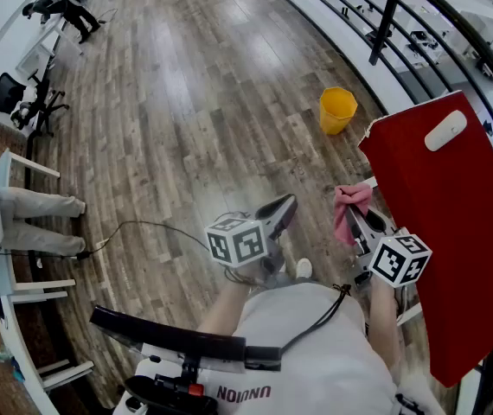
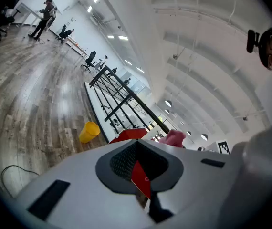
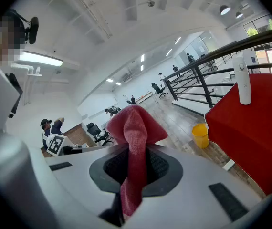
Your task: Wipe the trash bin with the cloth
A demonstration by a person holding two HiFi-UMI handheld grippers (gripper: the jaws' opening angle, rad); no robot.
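Observation:
The red trash bin [image 1: 450,223] with a white handle piece [image 1: 446,130] stands at the right in the head view, just right of my right gripper. My right gripper [image 1: 355,219] is shut on a pink cloth [image 1: 348,204], which bunches up above the jaws in the right gripper view, cloth [image 3: 136,130] and bin [image 3: 253,128] side by side but apart. My left gripper [image 1: 283,206] hangs left of it over the floor, shut with nothing in it. In the left gripper view the bin [image 2: 129,134] and the cloth [image 2: 174,137] show beyond the closed gripper [image 2: 137,170].
A yellow bucket [image 1: 337,109] sits on the wood floor ahead of the bin. A black railing [image 1: 387,15] runs along the right. A cable [image 1: 134,226] lies on the floor at left, near a seated person's legs [image 1: 43,219]. Office chairs [image 1: 17,98] stand far left.

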